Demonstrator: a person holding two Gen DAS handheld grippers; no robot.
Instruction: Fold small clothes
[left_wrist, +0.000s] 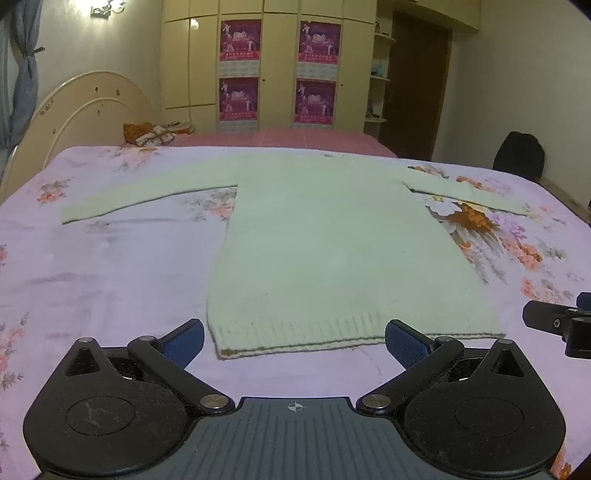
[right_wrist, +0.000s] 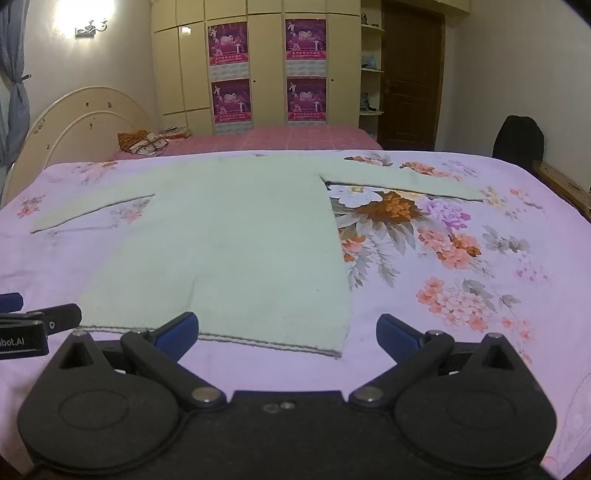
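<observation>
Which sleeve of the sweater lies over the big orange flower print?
The right sleeve; the flower shows just below it. The left sleeve lies on plainer cloth.

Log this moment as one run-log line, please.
phase: pre-grasp | sweater: flat on bedspread, sleeves out | left gripper: open at hem | right gripper: open at hem corner

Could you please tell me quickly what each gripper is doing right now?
Left gripper: open, holding nothing, at the sweater hem.
Right gripper: open, holding nothing.
</observation>
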